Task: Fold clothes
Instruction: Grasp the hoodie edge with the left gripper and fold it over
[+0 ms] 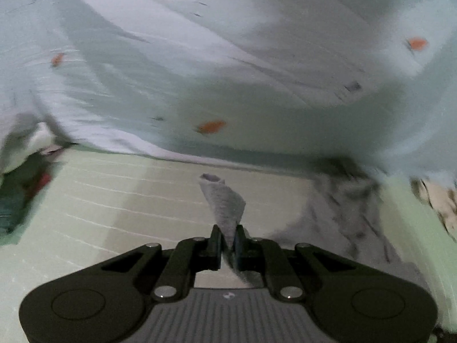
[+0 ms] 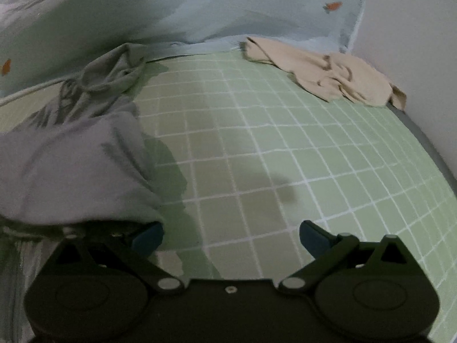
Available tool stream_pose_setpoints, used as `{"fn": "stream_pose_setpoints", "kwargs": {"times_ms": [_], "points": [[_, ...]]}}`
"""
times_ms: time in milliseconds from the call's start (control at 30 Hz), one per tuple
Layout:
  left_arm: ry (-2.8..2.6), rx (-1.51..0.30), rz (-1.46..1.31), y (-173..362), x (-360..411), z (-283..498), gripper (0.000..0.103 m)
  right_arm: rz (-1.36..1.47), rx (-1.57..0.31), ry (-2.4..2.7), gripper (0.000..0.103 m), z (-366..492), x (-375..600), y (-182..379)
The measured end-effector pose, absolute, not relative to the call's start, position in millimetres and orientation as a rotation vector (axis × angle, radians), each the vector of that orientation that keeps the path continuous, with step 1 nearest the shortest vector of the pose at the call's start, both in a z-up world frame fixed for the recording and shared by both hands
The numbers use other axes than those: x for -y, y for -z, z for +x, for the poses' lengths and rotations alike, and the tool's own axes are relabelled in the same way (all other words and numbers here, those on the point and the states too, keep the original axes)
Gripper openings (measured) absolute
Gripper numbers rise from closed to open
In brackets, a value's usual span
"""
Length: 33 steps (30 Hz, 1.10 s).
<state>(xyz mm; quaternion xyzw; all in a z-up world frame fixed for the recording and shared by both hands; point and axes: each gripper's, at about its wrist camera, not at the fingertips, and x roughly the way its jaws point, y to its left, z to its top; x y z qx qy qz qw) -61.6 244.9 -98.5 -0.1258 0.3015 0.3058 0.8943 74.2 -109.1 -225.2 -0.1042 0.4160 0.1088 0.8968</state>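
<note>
So the left gripper [image 1: 227, 241] has its jaws pinched tight on a strip of the grey garment [image 2: 74, 157], which lies bunched on the green checked sheet [image 2: 285, 157] off to the left of the right gripper [image 2: 230, 235]. That one's jaws are spread wide and empty, left finger tucked right under the cloth's edge, so it's nearest for the next grab

Left wrist view: motion blur over the pale quilt [image 1: 228, 57]; its orange marks smear and their shape is unreadable. A dark green and red object [image 1: 20, 200] at the left edge is cut off and cannot be identified. Right wrist view: the grey garment [image 2: 77, 168] covers the left finger of the right hand-held gripper [image 2: 231, 235] and runs off the left edge. The beige garment [image 2: 328, 74] is too crumpled to tell its type.
</note>
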Motion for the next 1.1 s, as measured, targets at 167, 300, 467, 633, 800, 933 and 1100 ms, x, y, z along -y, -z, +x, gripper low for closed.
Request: {"fn": "stream_pose_setpoints", "kwargs": {"times_ms": [167,300,467,633,800,933,1100], "points": [[-0.696,-0.528,-0.297,78.3,-267.9,-84.1,0.009,-0.288,-0.852,-0.285,0.103,65.8,89.1,224.4],[-0.728,-0.468,-0.274,66.3,-272.6,-97.3,0.009,-0.349,-0.837,-0.338,0.103,59.5,71.4,224.9],[-0.868,-0.444,-0.269,68.8,-288.5,-123.0,0.009,-0.351,-0.833,-0.373,0.103,57.3,61.4,220.6],[-1.086,-0.628,-0.402,116.5,-323.0,-146.5,0.015,-0.318,-0.856,-0.369,0.103,58.6,64.6,214.5],[-1.154,-0.778,-0.500,157.0,-328.1,-161.3,0.046,-0.273,-0.855,-0.370,0.103,58.5,68.2,194.4],[-1.102,-0.810,-0.501,166.2,-315.3,-155.2,0.078,-0.272,-0.866,-0.362,0.103,61.0,61.5,182.7],[-1.044,-0.879,-0.491,186.8,-303.7,-134.5,0.080,-0.311,-0.887,-0.358,0.103,56.1,58.7,173.6]]}}
